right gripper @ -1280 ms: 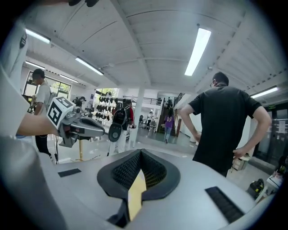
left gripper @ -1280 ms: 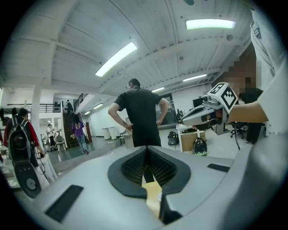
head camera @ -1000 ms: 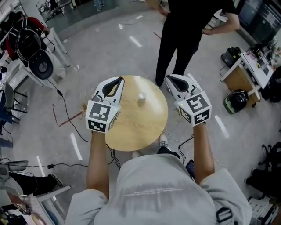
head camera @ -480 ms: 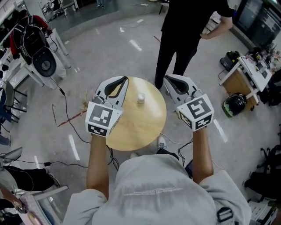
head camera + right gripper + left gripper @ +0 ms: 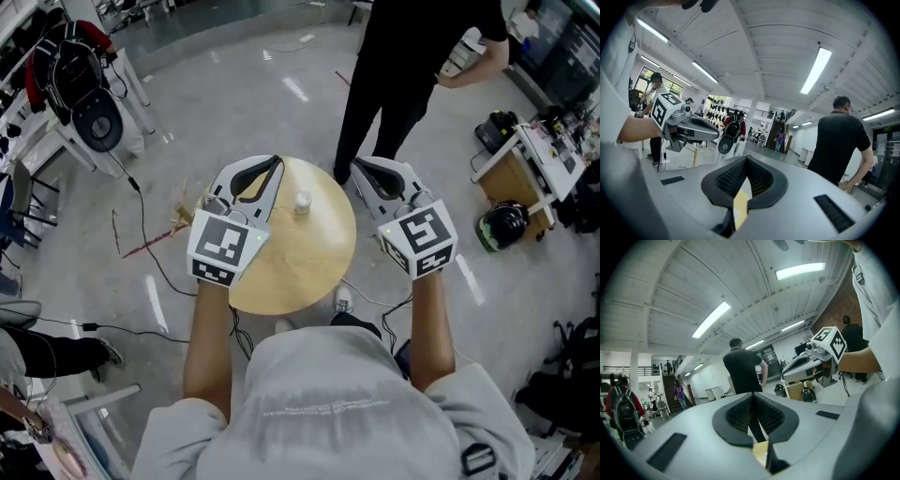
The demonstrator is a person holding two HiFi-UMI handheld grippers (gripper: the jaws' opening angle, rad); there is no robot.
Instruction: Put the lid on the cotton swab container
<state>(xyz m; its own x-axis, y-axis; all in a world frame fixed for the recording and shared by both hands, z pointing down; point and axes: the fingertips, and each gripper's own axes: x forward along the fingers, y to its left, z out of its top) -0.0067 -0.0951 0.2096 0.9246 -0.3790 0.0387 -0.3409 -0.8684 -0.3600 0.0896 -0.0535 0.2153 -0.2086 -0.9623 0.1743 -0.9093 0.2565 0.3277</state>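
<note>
A small white cotton swab container [image 5: 302, 202] stands upright on the far part of the round wooden table [image 5: 291, 258]; I cannot tell whether a lid is on it. My left gripper [image 5: 273, 164] hovers at the table's left edge, left of the container, shut and empty. My right gripper [image 5: 359, 166] hovers at the table's right edge, also shut and empty. In the left gripper view the jaws [image 5: 752, 398] meet with nothing between them, and the right gripper [image 5: 806, 365] shows beyond. The right gripper view shows its closed jaws [image 5: 746, 160] and the left gripper [image 5: 691, 126]. Both point upward.
A person in black [image 5: 403, 66] stands just beyond the table. A rack with a backpack [image 5: 89, 108] is at the far left, cables [image 5: 141, 234] run over the floor, and a desk [image 5: 548, 145] with a dark helmet [image 5: 504, 217] beside it stands at the right.
Both grippers have edged slightly forward along the table's sides, the left one more. The jaws stay shut. The container has not moved.
</note>
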